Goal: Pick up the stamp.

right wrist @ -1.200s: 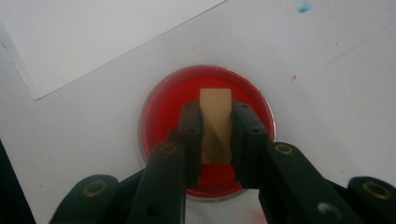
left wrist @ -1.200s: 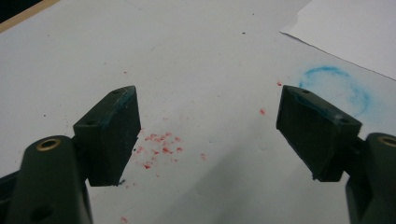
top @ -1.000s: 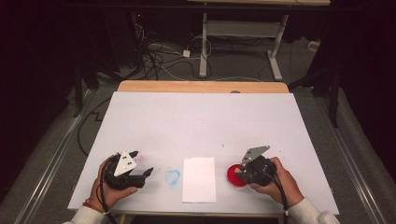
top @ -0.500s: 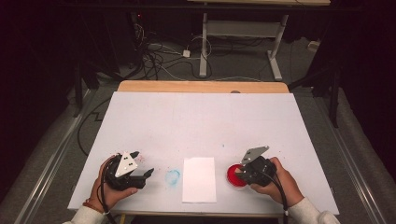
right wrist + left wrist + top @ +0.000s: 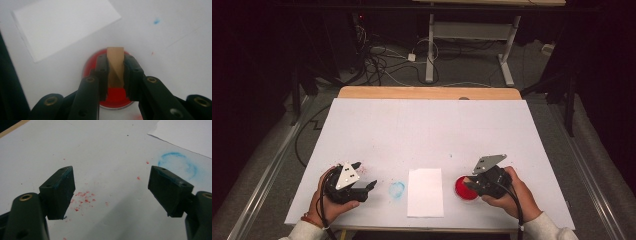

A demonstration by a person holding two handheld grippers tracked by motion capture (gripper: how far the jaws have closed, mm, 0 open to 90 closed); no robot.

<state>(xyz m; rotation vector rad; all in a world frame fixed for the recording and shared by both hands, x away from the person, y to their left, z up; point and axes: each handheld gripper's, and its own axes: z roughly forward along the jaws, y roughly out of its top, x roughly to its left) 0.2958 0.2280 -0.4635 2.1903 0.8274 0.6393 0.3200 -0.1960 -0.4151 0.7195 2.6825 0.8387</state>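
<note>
Right gripper view shows a small wooden stamp (image 5: 115,65) pinched between the jaws of the right gripper (image 5: 115,75), pressed over a red ink pad (image 5: 113,96) near the table's right front. Inking seems underway; the white paper (image 5: 425,192) just left looks unstamped. Farther left, past a blue ring stain (image 5: 397,189), the left gripper (image 5: 364,182) gapes wide, empty.
</note>
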